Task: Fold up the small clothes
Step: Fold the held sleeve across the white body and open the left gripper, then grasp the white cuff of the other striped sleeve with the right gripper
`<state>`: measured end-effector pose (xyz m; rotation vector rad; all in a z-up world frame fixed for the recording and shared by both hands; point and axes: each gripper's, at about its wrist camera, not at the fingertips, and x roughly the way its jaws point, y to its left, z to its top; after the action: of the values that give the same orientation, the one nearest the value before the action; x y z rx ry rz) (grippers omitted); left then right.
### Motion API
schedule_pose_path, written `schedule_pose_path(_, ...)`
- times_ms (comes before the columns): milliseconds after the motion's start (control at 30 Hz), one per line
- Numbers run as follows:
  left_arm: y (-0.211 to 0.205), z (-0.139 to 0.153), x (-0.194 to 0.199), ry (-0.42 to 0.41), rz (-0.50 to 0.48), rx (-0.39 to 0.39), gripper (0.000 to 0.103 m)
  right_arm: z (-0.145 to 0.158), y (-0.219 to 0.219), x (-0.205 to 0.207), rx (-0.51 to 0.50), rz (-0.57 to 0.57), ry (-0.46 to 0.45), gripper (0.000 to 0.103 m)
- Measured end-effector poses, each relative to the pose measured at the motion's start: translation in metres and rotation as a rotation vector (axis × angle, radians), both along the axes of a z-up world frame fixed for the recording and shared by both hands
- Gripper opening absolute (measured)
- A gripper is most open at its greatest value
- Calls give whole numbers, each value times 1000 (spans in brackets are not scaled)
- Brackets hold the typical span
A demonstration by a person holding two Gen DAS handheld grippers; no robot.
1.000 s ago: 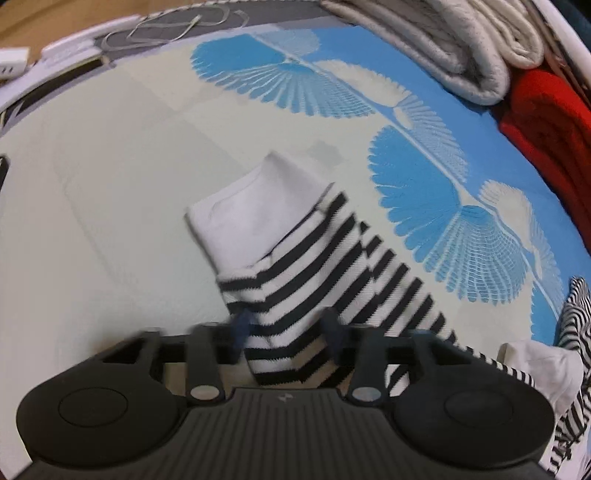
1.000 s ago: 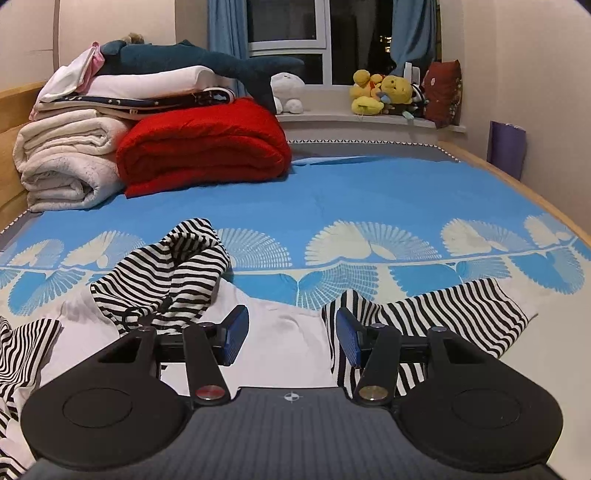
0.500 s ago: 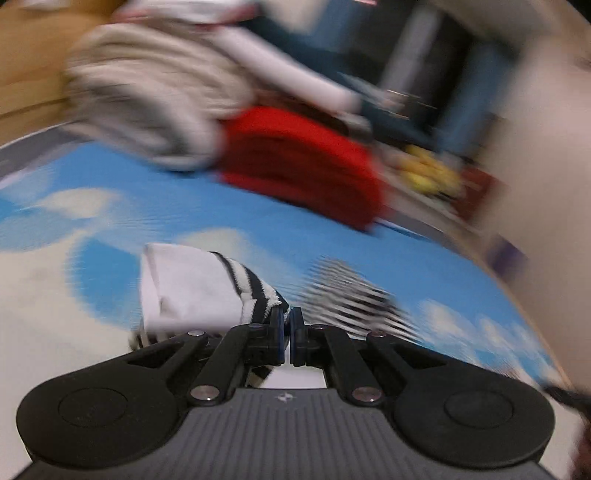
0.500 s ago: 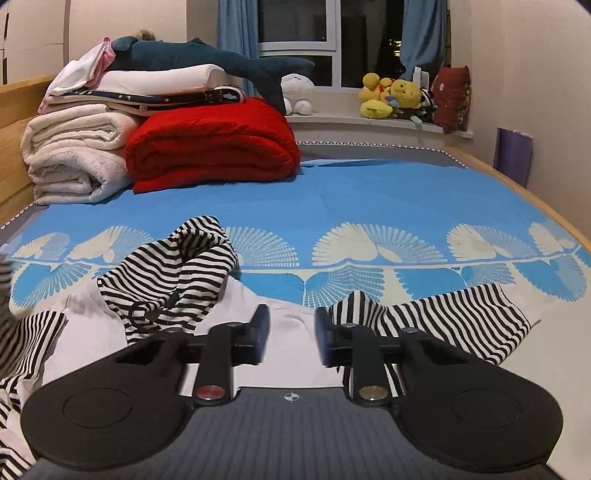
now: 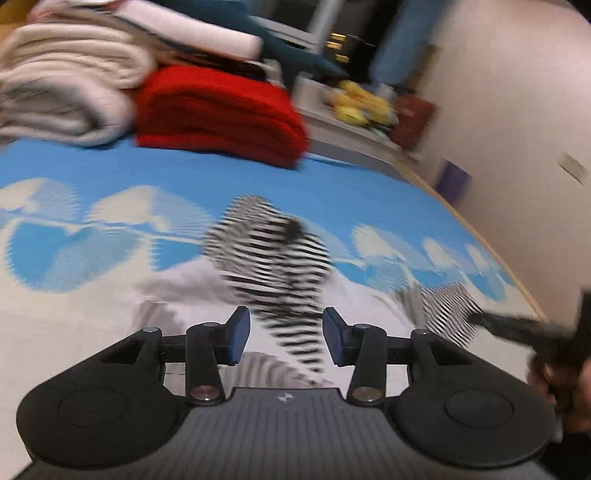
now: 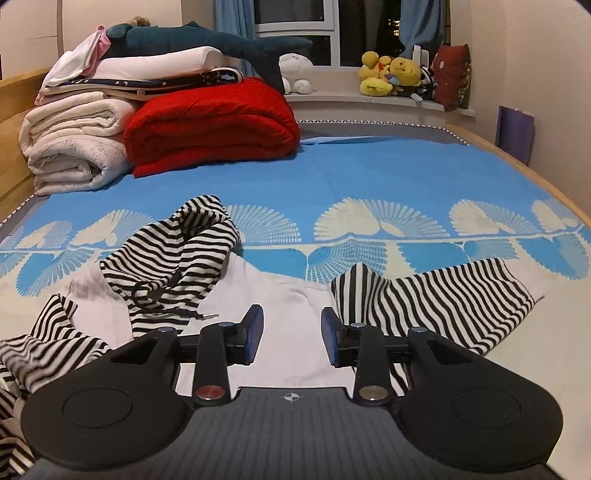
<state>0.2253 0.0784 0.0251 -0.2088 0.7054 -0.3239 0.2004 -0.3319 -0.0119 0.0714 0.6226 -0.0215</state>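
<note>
striped top spread on a blue bed, both grippers empty

the striped hooded top (image 6: 280,295) lay spread on the bed sheet (image 6: 369,177), white body in the middle, its striped hood (image 6: 184,251) bunched toward 10 o'clock and one striped sleeve (image 6: 436,295) stretched out toward 2 o'clock in the right wrist view. the right gripper (image 6: 291,334) hung just above the white body with its jaws apart and nothing between them. the left gripper (image 5: 286,339) also had its jaws spread and empty; its view was smeared by motion blur, with the hood (image 5: 273,251) at 12 o'clock beyond the fingers.

the sheet was bright blue with pale fan shapes in a band across it. at 11 o'clock a red quilt (image 6: 214,122) sat folded beside a stack of cream blankets (image 6: 74,144), touching it, with a dark plush shark (image 6: 207,40) on top. at 1 o'clock soft toys (image 6: 391,74) lined the window sill (image 6: 369,98), under blue curtains (image 6: 424,22). a wooden bed frame (image 6: 517,166) edged the right side.
</note>
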Motion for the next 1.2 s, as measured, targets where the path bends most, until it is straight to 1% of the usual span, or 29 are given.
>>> schedule_pose_path(67,24,4,-1,1,65,33,46,2,0,-3,8,8,-5,36)
schedule_pose_path(133,48,6,-4,14,114,64,46,5,2,-7,15,24,-19,28)
schedule_pose_path(167,56,1,-7,23,139,82,46,6,2,-9,16,32,-24,20)
schedule_pose_path(200,62,-3,-12,31,158,94,46,7,4,-10,18,46,-29,15)
schedule_pose_path(233,67,-9,-17,42,178,107,46,7,5,-11,22,59,-28,14)
schedule_pose_path(267,69,-18,-17,85,212,134,46,6,6,-12,37,74,-19,14)
schedule_pose_path(300,70,-20,-13,114,246,158,44,5,7,-11,61,83,-5,14)
schedule_pose_path(367,73,-17,-15,85,289,200,44,-2,7,-6,149,122,62,16)
schedule_pose_path(433,71,-19,-12,82,288,258,44,-15,10,1,228,181,171,21)
schedule_pose_path(467,70,-22,-9,92,279,287,44,-22,15,4,249,207,221,28)
schedule_pose_path(500,68,-25,-8,101,272,300,44,-28,20,5,256,233,255,39)
schedule_pose_path(567,65,-28,-9,113,264,317,44,-34,31,5,257,286,286,51)
schedule_pose_path(600,65,-30,-7,116,264,325,45,-36,37,6,249,307,298,55)
schedule_pose_path(667,65,-33,-5,119,264,337,45,-41,46,7,244,324,326,58)
schedule_pose_path(733,64,-35,-7,118,264,344,46,-45,52,10,253,326,355,59)
schedule_pose_path(967,71,-38,-6,125,278,336,46,-58,63,27,362,281,437,67)
schedule_pose_path(1200,78,-41,-5,136,287,345,46,-75,81,44,475,214,499,68)
